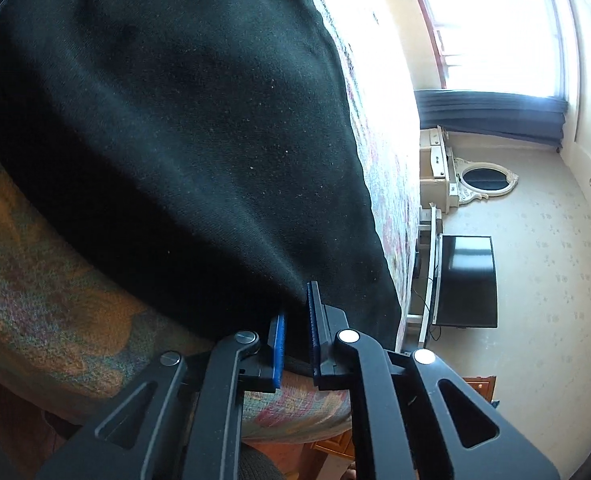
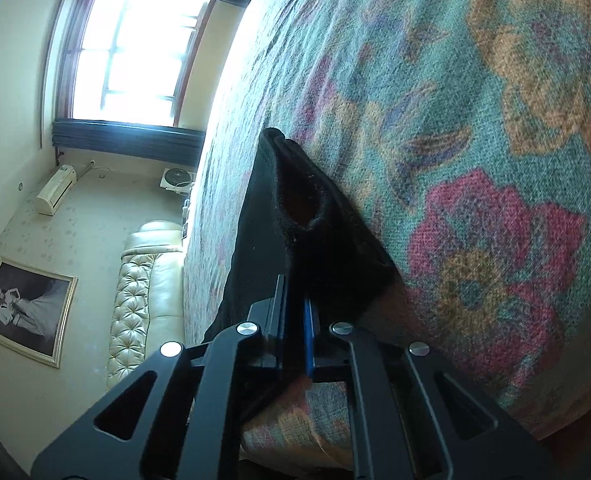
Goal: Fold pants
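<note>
The black pants (image 1: 167,128) lie spread over a flowered bedspread (image 1: 51,292) and fill most of the left wrist view. My left gripper (image 1: 295,312) is shut on the near edge of the pants, the cloth pinched between its blue pads (image 1: 315,320). In the right wrist view a narrower part of the black pants (image 2: 295,224) runs away from me over the bedspread (image 2: 475,120). My right gripper (image 2: 295,312) is shut on that cloth at its near end, where it bunches into a fold.
The bed's edge (image 1: 407,240) drops off beside the pants. Past it are a dark TV (image 1: 467,280), a white cabinet with an oval mirror (image 1: 483,178) and a bright window (image 1: 491,28). The right wrist view shows a cream tufted sofa (image 2: 143,288) and a framed photo (image 2: 27,312).
</note>
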Available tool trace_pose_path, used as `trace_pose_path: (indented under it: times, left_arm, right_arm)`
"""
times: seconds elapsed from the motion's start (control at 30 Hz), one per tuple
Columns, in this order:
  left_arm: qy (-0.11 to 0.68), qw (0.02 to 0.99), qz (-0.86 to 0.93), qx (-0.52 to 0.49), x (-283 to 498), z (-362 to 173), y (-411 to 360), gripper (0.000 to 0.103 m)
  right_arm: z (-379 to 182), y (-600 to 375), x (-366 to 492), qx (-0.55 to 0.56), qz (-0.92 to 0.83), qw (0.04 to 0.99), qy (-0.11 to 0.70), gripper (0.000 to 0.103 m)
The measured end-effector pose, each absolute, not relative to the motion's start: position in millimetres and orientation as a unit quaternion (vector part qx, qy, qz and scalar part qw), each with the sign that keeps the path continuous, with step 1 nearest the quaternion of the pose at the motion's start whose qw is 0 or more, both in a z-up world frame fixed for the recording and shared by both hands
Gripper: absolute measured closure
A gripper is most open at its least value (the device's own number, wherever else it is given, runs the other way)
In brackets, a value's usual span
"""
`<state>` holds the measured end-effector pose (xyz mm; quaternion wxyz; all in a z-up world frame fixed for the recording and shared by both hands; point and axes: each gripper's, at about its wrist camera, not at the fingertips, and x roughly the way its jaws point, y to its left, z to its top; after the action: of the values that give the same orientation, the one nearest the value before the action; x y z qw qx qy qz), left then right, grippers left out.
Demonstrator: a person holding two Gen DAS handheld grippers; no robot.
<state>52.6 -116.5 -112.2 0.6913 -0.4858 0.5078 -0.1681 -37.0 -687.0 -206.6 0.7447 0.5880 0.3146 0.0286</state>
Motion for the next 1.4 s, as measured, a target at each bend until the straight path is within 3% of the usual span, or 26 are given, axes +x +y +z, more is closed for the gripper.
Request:
trace_pose_path:
  times: [0.27,0.57,0.63,0.7,0.73,0.77,0.8,0.87,0.97,1.03,1.4]
  left_arm:
    - [0.473,0.744,-0.191,-0.433,43.2,-82.1,-124.2,0.095]
    - [0.498,0.744,-0.187,-0.405,36.0,-101.7,-124.5,0.095]
    - [0.494,0.749,-0.2,-0.394,35.2,-92.7,-123.8,0.088]
    - [0.492,0.75,-0.235,-0.374,36.9,-80.8,-126.6,0.057]
    - [0.486,0.76,-0.249,-0.353,34.9,-72.5,-126.1,0.046]
    - [0.474,0.777,-0.257,-0.326,30.9,-63.8,-124.1,0.029]
    - [0.457,0.797,-0.265,-0.293,26.7,-54.1,-121.3,0.025]
    - [0.421,0.837,-0.28,-0.21,21.4,-34.7,-116.5,0.023]
    - [0.371,0.885,-0.266,-0.092,22.9,-14.4,-101.6,0.018]
    - [0.371,0.892,-0.247,-0.073,36.1,-9.7,-82.1,0.017]
    - [0.449,0.852,-0.143,-0.228,131.4,-47.6,88.7,0.017]
  right_arm:
    - [-188.0,-684.1,-51.6,0.564,0.038,0.766,0.305,0.097]
    - [-215.0,-696.2,-65.7,0.579,0.029,0.748,0.322,0.095]
    - [-205.8,-700.7,-69.0,0.566,0.032,0.754,0.333,0.087]
    - [-190.4,-709.7,-77.1,0.544,0.027,0.771,0.332,0.06]
    - [-182.0,-715.5,-80.0,0.526,0.023,0.782,0.333,0.055]
    - [-173.1,-721.9,-80.8,0.507,0.02,0.794,0.334,0.053]
    - [-166.0,-729.6,-81.1,0.494,0.015,0.804,0.332,0.05]
    - [-157.9,-744.4,-72.8,0.492,0.033,0.804,0.333,0.036]
    - [-152.5,-754.4,-45.4,0.468,0.064,0.805,0.358,0.035]
    - [-157.7,-755.9,-22.4,0.457,0.088,0.797,0.386,0.035]
    - [-184.9,-728.3,52.9,0.488,0.222,0.723,0.436,0.032]
